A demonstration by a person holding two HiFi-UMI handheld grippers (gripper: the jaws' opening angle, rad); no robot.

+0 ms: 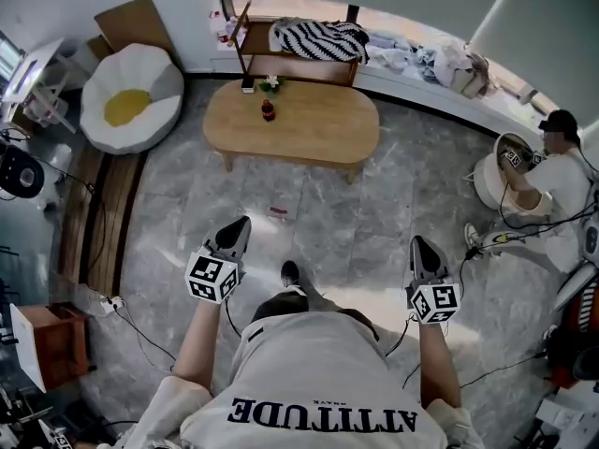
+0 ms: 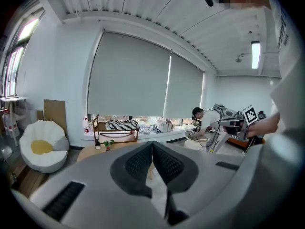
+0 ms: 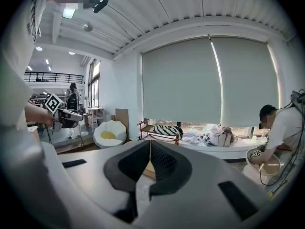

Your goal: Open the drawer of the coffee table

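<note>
Both your claws are clenched and empty. The left claw [image 1: 240,223] and the right claw [image 1: 419,242] each have their pads pressed together with nothing between them.

The coffee table [image 1: 309,124] stands ahead of you on the grey floor, well apart from both claws. Its long axis runs left to right across your line of approach, so you face one long side. I judge the left claw a little nearer to it and aimed at its middle. The right claw points past its right end. No drawer front or handle shows from here, so I cannot tell which side carries it.

Counted, there is one coffee table and two claws. Three small things stand on its worktop, toward the back left: a little plant [image 1: 270,83], a dark red bottle [image 1: 268,111] and a small dark object [image 1: 247,86]. Behind stands one wooden rack [image 1: 242,37] holding one striped cloth [image 1: 318,37].
</note>
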